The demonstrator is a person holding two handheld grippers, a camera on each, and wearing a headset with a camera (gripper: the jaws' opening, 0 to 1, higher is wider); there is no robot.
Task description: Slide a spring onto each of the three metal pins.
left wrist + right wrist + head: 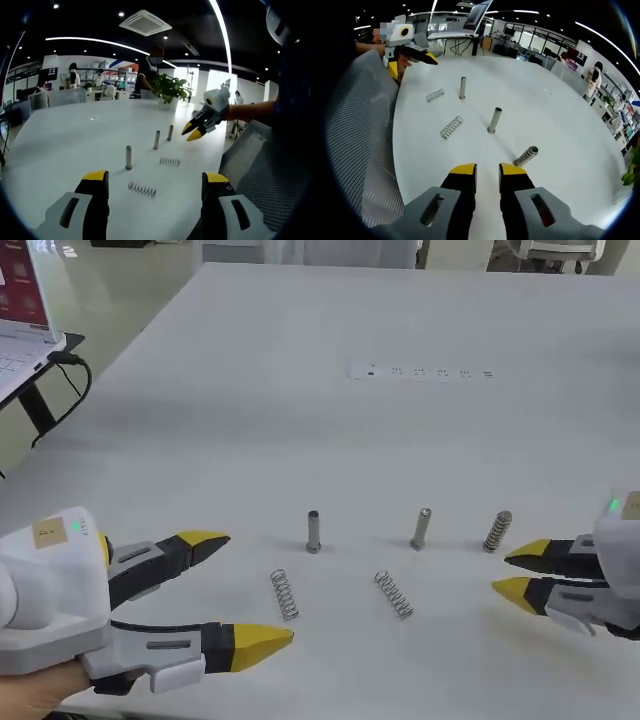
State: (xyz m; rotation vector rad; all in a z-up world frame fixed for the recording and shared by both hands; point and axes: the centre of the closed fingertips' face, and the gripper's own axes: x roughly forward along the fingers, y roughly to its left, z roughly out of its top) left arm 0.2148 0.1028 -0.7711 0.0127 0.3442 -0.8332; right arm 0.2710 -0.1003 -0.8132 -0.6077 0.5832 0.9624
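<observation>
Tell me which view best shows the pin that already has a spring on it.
The right gripper view: the sprung pin sits close to the camera, with its coils clear. The head view shows it small, at the far right. In the left gripper view it is the farthest pin, and its coils are indistinct.

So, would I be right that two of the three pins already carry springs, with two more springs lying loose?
Not quite: one pin carries a spring, the right-hand one in the head view. The left pin and middle pin are bare, and two springs do lie loose.
</observation>
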